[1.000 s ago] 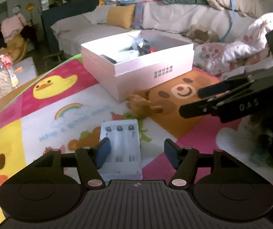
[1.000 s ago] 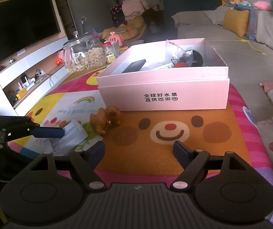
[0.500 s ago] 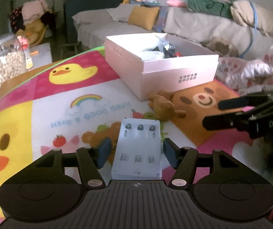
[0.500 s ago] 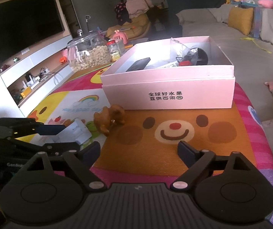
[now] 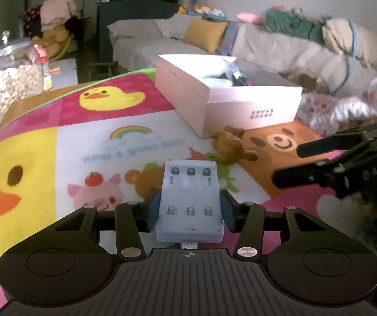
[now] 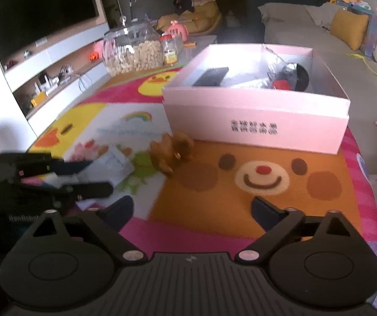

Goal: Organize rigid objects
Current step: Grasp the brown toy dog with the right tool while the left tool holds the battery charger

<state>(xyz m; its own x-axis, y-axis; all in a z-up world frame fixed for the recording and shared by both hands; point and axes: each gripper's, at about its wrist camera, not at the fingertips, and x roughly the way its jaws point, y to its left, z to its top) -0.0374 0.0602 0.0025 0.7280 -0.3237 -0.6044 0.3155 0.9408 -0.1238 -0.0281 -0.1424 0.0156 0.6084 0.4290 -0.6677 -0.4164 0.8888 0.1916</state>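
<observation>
From the left wrist, the left gripper (image 5: 190, 210) has just been closing and its pads now pinch the sides of the white battery charger (image 5: 190, 202), which lies on the cartoon play mat (image 5: 125, 142); the mat's blue lettering is too blurred to read. Beyond stands the pink box (image 5: 230, 102) with unreadable dark print. From the right wrist, the right gripper (image 6: 191, 212), jaws just widened and spread with nothing between them, hovers over the mat's bear face; the brown toy (image 6: 171, 150) lies just before the box.

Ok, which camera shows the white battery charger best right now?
The left wrist view: the battery charger lies face up between the left gripper pads, its slots and springs plain. The right wrist view catches only its far end, behind that gripper's fingers.
</observation>
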